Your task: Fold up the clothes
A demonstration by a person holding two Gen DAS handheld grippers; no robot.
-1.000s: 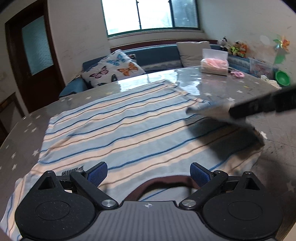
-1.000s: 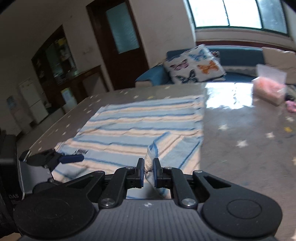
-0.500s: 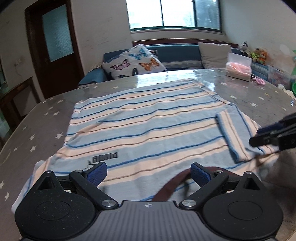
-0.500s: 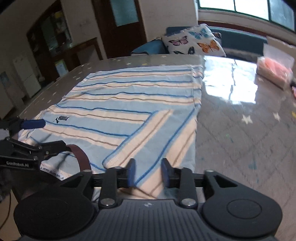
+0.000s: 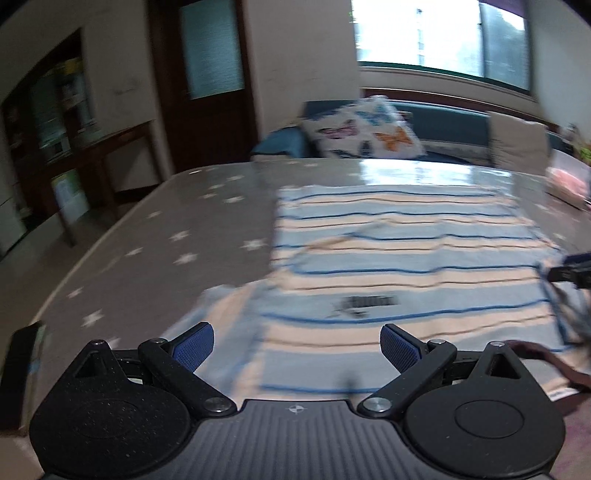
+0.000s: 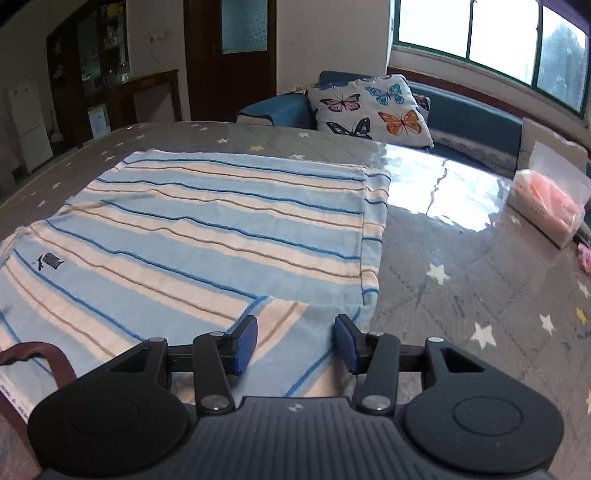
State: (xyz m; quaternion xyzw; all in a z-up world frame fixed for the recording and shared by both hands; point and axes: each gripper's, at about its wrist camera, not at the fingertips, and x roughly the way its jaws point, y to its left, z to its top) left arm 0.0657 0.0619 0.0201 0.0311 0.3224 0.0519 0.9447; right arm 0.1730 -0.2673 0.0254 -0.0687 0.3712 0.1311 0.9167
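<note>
A dark cabinet (image 5: 55, 122) and a door (image 5: 210, 74) are seen at the far left of the room. On the star-patterned table (image 5: 155, 236) a striped shirt (image 6: 207, 229) is spread flat, its small dark logo (image 6: 50, 261) near the left edge in the right wrist view and its brown collar (image 6: 40, 350) at the near edge. The left gripper (image 5: 295, 347) is held over the shirt's near left part with its jaws wide apart and nothing between them; that view is blurred. The right gripper (image 6: 295, 339) is held low over the folded-in sleeve (image 6: 295, 332) at the shirt's near right corner; its jaws are opening, with the sleeve cloth lying below the gap and no pad seen pressing on it. Behind the table a sofa (image 6: 469, 122) with a butterfly cushion (image 6: 373, 107) is seen under the window (image 6: 491, 33). At the far right of the table lies a clear bag (image 6: 550, 199) with pink contents.
</note>
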